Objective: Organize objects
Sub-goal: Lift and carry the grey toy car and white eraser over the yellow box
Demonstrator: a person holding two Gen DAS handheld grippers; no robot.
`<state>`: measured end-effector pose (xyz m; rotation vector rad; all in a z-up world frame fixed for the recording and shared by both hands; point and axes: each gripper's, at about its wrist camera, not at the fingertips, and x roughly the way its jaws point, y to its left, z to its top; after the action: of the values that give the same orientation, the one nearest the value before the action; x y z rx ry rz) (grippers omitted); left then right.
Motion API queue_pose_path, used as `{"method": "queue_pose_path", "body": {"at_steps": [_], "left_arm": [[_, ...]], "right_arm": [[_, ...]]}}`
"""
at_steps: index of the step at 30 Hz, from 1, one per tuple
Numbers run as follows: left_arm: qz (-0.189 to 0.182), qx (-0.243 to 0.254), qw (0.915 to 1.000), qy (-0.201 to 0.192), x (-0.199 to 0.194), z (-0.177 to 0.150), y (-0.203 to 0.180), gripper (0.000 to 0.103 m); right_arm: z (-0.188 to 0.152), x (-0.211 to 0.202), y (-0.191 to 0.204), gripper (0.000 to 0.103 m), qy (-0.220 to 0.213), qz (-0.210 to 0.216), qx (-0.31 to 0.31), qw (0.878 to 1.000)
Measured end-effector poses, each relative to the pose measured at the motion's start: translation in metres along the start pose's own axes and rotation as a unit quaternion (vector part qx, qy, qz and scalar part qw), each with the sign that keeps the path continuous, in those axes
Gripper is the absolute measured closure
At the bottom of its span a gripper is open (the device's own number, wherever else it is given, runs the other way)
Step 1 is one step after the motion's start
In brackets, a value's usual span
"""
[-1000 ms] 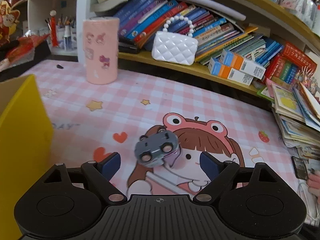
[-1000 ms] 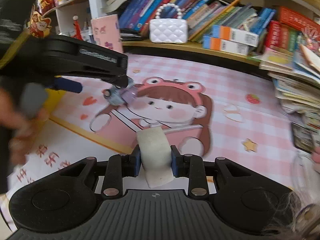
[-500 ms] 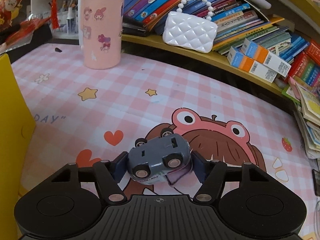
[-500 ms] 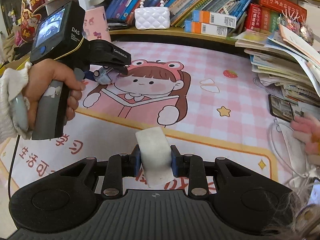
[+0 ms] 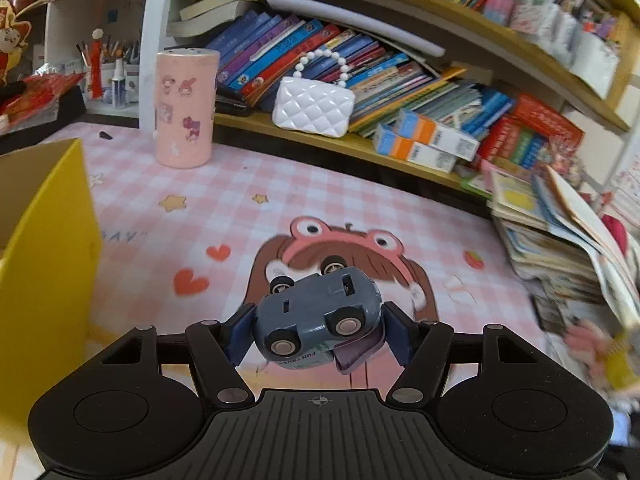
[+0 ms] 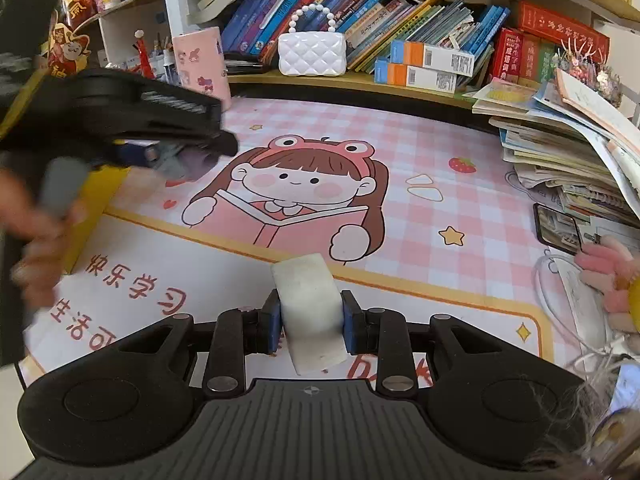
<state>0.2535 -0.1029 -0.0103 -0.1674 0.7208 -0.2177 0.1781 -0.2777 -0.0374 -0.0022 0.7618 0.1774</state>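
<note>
My left gripper (image 5: 318, 330) is shut on a grey-blue toy car (image 5: 316, 318), held on its side above the pink cartoon mat (image 5: 240, 216), wheels toward the camera. A yellow box (image 5: 48, 264) stands at the left. In the right wrist view the left gripper (image 6: 180, 156) is blurred above the mat's left side, by the yellow box (image 6: 92, 208). My right gripper (image 6: 308, 316) is shut on a white eraser-like block (image 6: 310, 312) above the mat's white front part.
A pink cylinder (image 5: 186, 108) stands at the back left. A shelf with books and a white quilted purse (image 5: 314, 106) runs along the back. Stacked booklets (image 5: 560, 232) and a phone (image 6: 558, 230) lie at the right. A pink fluffy thing (image 6: 608, 280) lies at the right edge.
My left gripper closed on the toy car, lifted it off the mat and moved left toward the yellow box. My right gripper keeps its hold on the white block.
</note>
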Motion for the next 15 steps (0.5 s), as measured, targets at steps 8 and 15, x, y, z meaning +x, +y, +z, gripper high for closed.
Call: {"method": "queue_pose_path", "body": {"at_steps": [8, 15], "left_arm": [[0.013, 0.057, 0.9982, -0.015, -0.066, -0.044, 0.013, 0.037], [0.032, 0.059, 0.9977, 0.001, -0.107, -0.074, 0.047, 0.036]], "right_arm": [[-0.017, -0.019, 0.025, 0.076, 0.004, -0.006, 0.004, 1.0], [-0.026, -0.03, 0.06, 0.076, 0.013, -0.002, -0.004, 1.0]]}}
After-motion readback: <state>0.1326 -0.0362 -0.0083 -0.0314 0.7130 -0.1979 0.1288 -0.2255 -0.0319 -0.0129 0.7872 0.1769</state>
